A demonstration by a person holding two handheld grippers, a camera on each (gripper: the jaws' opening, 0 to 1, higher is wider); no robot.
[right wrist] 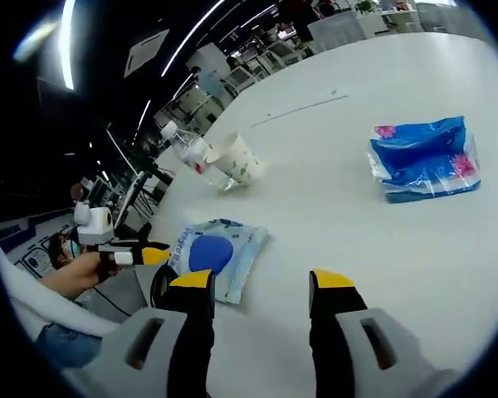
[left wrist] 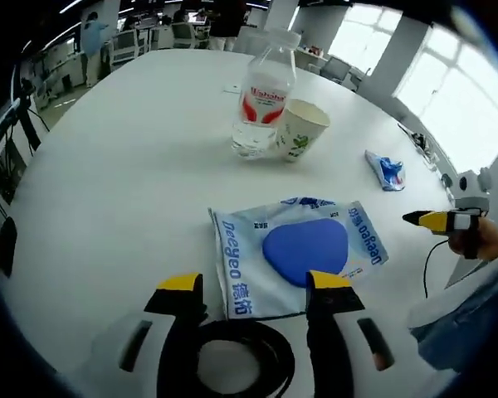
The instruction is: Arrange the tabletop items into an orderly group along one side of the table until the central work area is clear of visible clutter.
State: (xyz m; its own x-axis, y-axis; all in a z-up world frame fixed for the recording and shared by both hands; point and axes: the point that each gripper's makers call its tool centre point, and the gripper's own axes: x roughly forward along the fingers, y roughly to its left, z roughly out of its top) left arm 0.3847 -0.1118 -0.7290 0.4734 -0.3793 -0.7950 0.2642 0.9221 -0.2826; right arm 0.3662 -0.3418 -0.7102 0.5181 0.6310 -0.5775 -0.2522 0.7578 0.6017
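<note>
In the left gripper view, the left gripper (left wrist: pixel 256 290) stands with its jaws wide apart and nothing between them, above a black ring (left wrist: pixel 232 352) lying on the white table (left wrist: pixel 116 191). Just beyond the jaw tips lies a flat wet wipes pack (left wrist: pixel 295 253) with a blue lid. Further away, a water bottle (left wrist: pixel 264 95) stands upright with a paper cup (left wrist: pixel 300 128) touching it on the right, and a small blue tissue packet (left wrist: pixel 388 172) lies apart at the right. In the right gripper view, the right gripper (right wrist: pixel 261 290) is also wide apart and holds nothing; the tissue packet (right wrist: pixel 426 157) lies well beyond it.
</note>
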